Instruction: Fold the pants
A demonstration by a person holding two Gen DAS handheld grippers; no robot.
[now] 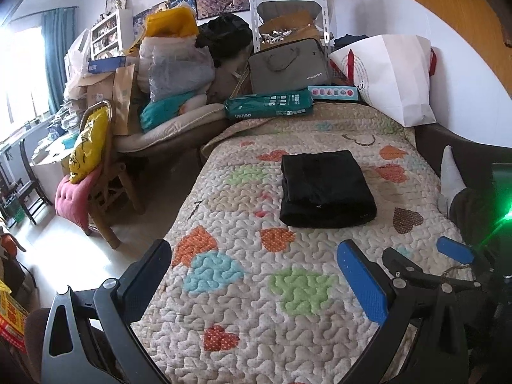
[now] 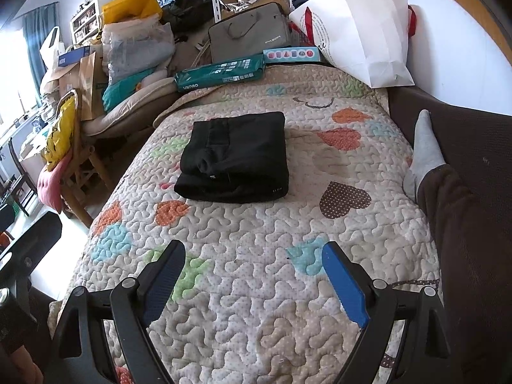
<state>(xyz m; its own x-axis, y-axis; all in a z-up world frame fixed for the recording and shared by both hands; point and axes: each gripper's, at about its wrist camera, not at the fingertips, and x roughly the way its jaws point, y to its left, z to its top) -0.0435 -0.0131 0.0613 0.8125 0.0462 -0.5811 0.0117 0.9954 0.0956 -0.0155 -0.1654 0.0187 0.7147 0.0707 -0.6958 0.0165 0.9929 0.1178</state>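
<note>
Quilted heart-patterned bedspread (image 2: 256, 304) in cluttered bedroom

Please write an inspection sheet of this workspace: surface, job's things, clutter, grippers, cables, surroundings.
Surface: quilted bedspread with coloured hearts, lying flat.
Job's things: black pants folded into a compact rectangle mid-bed.
Clutter: green package, white paper bag, grey laptop bag at the far end.
Grippers: left gripper and right gripper both open, empty, short of the pants.
Cables: nothing seen.
Surroundings: person's grey sock at the bed's right edge; wooden chair left.
</note>
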